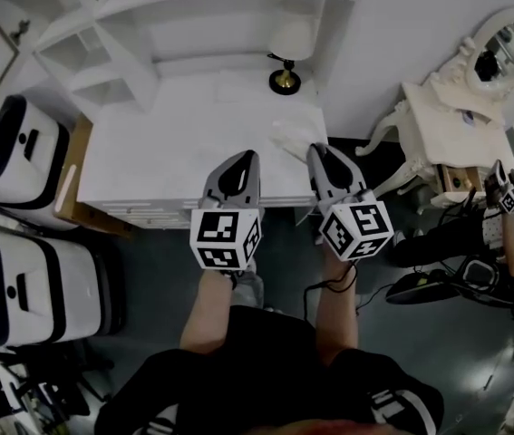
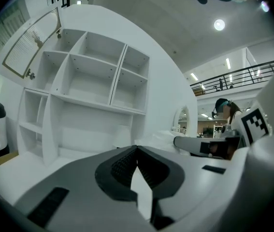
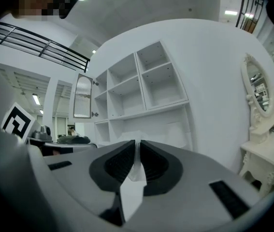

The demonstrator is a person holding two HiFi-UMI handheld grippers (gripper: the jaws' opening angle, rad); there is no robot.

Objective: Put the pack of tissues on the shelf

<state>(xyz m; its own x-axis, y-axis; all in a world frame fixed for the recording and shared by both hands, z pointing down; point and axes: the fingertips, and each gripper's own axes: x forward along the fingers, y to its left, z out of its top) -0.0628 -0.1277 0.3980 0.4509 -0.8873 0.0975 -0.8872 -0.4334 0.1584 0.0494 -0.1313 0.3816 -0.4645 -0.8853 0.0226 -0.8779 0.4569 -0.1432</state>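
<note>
White desk point(image 1: 175, 152) with a built-in shelf unit point(image 1: 193, 25) behind it, open cubbies all bare; small lamp point(image 1: 284, 80) with a brass base stands at the back right of the desktop; pack of tissues point(image 1: 291, 138) lies on the desk near its front right corner, not on the shelf yet; right gripper point(image 1: 318, 157) has its tip at the pack, jaws nearly together with a thin white fold of the wrapper point(image 3: 133, 178) between the pads, so it looks pinched by the edge, probably because the pack lies too flat to straddle; left gripper point(image 1: 246, 159) sits just beside it over the desk's front edge, jaws closed tip to tip on nothing, likely parked out of the way; both point at the cubbies, so the next move is a lift and a reach forward; a soft wrapper held by one edge may sag or slip, so go slowly
</note>
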